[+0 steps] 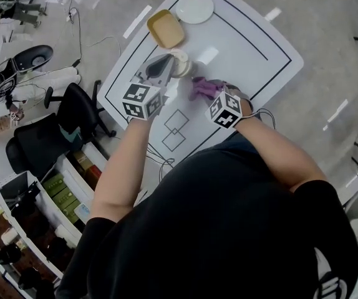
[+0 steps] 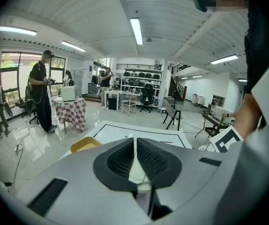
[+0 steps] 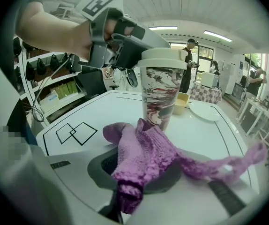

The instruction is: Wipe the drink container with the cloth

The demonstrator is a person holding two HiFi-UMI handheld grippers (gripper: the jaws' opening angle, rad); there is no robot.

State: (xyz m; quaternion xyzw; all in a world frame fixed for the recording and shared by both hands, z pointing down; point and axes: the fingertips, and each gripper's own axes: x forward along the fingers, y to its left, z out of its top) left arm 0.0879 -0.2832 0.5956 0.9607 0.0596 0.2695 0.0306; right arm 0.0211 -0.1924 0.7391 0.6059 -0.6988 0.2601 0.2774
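Observation:
A tall drink container point(image 3: 161, 93) with a red-and-white swirl pattern and a cream lid stands upright on the white table point(image 1: 254, 48). In the head view the container point(image 1: 180, 63) sits near the table's middle. My left gripper point(image 1: 166, 65) is shut on its lid rim from the left; the cream lid point(image 2: 137, 168) shows in the narrow gap between the jaws. My right gripper point(image 3: 141, 175) is shut on a purple knitted cloth point(image 3: 146, 151), which bunches over the jaws and touches the container's lower side. The cloth point(image 1: 203, 87) lies just right of the container.
A yellow dish point(image 1: 165, 28) and a white plate point(image 1: 194, 8) sit at the table's far end. Two overlapping squares point(image 1: 176, 129) are drawn near the front edge. A black office chair point(image 1: 73, 114) and shelving stand left of the table. Several people stand far off in the room.

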